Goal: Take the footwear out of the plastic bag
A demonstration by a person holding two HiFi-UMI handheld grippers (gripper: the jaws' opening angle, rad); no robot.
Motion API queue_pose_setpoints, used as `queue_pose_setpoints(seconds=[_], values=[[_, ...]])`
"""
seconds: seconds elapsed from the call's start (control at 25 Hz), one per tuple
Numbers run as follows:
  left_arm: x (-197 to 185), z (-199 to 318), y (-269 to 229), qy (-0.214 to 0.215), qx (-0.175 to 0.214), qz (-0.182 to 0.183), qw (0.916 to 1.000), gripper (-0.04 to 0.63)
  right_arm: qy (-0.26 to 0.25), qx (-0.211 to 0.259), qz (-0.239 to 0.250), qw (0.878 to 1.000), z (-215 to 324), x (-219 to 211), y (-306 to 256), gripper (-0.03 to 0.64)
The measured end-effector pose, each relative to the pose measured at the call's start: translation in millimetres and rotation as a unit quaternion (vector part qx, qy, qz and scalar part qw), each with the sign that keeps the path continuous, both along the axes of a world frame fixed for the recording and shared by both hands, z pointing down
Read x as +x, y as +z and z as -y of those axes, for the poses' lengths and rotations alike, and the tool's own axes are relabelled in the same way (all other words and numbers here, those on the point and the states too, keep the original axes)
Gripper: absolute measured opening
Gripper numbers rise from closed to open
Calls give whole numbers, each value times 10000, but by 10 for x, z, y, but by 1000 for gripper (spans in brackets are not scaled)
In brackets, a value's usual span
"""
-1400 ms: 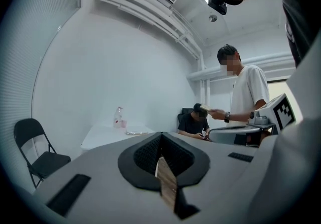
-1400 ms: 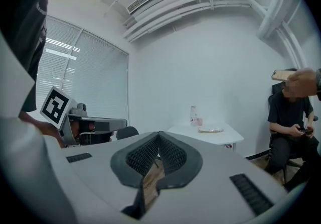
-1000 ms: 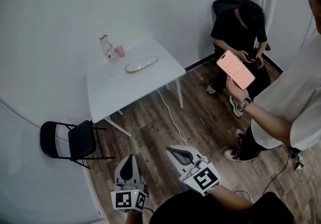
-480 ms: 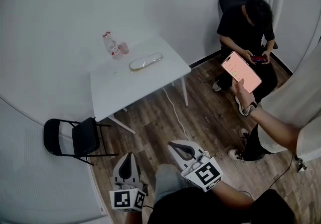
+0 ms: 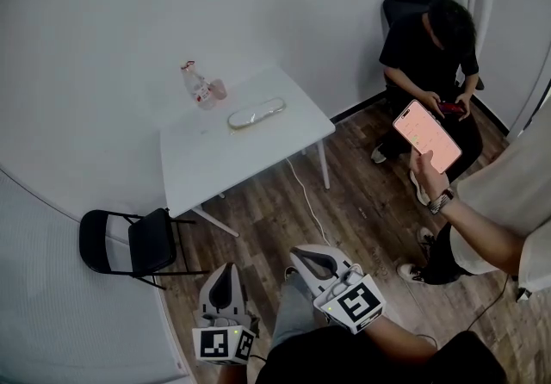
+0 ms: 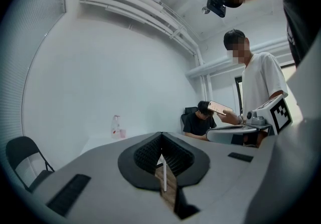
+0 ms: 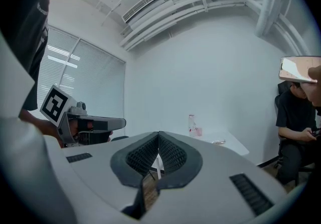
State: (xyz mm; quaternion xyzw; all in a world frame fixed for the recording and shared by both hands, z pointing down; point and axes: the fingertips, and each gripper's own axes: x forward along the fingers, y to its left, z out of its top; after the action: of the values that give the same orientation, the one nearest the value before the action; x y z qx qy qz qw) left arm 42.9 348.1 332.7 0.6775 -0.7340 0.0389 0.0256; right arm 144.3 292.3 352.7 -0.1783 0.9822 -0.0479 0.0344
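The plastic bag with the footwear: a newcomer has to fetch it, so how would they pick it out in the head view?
Find the white table, left of the seated person. Near its far edge, just right of the clear bottle, lies the plastic bag. It is the only long, flat, pale oval there, while the bottle stands upright and shows pink.

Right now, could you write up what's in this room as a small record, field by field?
table: white table, against the wall
on it: clear bag with a long pale item inside, likely the footwear; bottle
chair: black folding chair, left of the table
people: seated person in the corner; standing person holding up a phone
left gripper: jaws shut, empty, well short of the table
right gripper: jaws shut, empty, well short of the table
task: not begun
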Motion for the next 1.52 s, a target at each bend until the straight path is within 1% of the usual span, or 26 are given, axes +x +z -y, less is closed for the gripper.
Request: queue_pose_setpoints(seconds=[0.16,0.44,0.52,0.64,0.76,0.88,1.04,1.24,1.36,1.52], values=[[-39,95,25,64,-5,-58,10000,21,0,-12,-69,10000,69,-65,32,17],[-124,322,96,224,12,-13,9997,21,23,-63,-211,9998,242,-186,119,17],[-134,371,114,263,31,-63,9996,21,32,-114,-236,9997,299,-217,162,17],[-233,429,122,204,110,-120,9997,20,24,-242,-262,9994,399,-302,225,17],[-375,534,174,124,67,-148,9998,20,44,-233,-274,9993,534,-381,260,17],[-561,703,254,117,61,-243,9996,20,54,-184,-384,9991,732,-472,361,17],[-897,846,394,43,-90,-355,9993,21,46,-294,-516,9982,899,-721,473,17],[-1282,1252,477,74,-152,-479,9987,20,118,-379,-625,9973,1317,-1072,494,17],[-1487,1462,479,121,-108,-548,9984,20,168,-304,-656,9972,1562,-1254,468,17],[-1853,1665,382,61,-35,-603,9982,20,96,-140,-700,9974,1814,-1643,370,17]])
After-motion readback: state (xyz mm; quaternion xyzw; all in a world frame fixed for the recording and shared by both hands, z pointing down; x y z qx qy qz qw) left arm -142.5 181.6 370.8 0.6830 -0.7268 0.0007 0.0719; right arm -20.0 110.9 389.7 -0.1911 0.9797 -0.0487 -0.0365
